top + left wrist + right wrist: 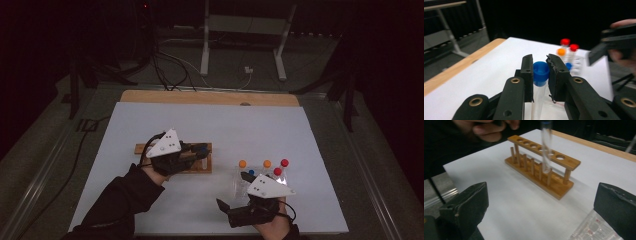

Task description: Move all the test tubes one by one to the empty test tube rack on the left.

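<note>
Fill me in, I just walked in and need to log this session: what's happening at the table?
A person works with a gripper in each hand. The left gripper is clamped on a blue-capped test tube, holding it upright at the wooden rack, its tip near one of the holes. The right gripper is wide open with nothing between its jaws, beside a clear tray holding more tubes with orange, red and blue caps.

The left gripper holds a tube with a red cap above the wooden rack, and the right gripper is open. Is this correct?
Not quite: the cap is blue, not red, as the left gripper view shows. The left gripper does hold the tube above the wooden rack, and the right gripper is open.
</note>
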`<act>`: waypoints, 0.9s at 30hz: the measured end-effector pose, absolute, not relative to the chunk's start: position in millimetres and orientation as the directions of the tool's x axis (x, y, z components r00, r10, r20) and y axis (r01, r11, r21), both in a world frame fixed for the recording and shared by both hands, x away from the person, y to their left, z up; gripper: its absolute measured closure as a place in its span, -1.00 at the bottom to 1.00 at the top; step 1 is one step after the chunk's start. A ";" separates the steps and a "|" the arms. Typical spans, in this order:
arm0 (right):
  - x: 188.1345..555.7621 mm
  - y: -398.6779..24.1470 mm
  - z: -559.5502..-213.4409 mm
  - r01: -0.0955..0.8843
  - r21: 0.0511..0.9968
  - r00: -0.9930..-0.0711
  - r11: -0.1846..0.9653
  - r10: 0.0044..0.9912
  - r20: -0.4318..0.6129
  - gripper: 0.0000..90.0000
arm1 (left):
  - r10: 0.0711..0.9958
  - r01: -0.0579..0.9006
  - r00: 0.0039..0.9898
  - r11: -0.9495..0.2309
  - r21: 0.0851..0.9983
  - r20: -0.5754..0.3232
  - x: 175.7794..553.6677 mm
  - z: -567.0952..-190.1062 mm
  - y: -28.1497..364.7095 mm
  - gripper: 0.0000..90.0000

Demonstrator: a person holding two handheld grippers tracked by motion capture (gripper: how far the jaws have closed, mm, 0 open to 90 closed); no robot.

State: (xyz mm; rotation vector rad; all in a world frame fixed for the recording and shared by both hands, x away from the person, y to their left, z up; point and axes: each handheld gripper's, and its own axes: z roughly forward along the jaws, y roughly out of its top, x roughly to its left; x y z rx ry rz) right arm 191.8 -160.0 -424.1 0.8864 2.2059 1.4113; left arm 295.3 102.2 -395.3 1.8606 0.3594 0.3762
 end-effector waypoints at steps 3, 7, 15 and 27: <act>191.9 -160.0 -425.1 0.309 0.902 -0.734 0.302 0.678 0.025 -1.00 | 0.443 0.066 0.893 -0.296 0.953 0.076 303.1 -393.3 104.1 0.72; 192.5 -162.1 -425.5 0.311 0.904 -0.734 0.294 0.679 0.032 -1.00 | 0.474 0.068 0.877 -0.278 0.958 0.076 313.3 -387.1 109.2 0.72; 191.6 -163.3 -424.6 0.307 0.908 -0.735 0.287 0.677 0.035 -1.00 | 0.542 0.085 0.837 -0.269 0.959 0.077 334.3 -391.0 114.2 0.72; 191.4 -164.7 -424.7 0.307 0.910 -0.740 0.279 0.671 0.044 -1.00 | 0.588 0.156 0.808 -0.250 0.956 0.021 350.6 -423.4 109.8 0.71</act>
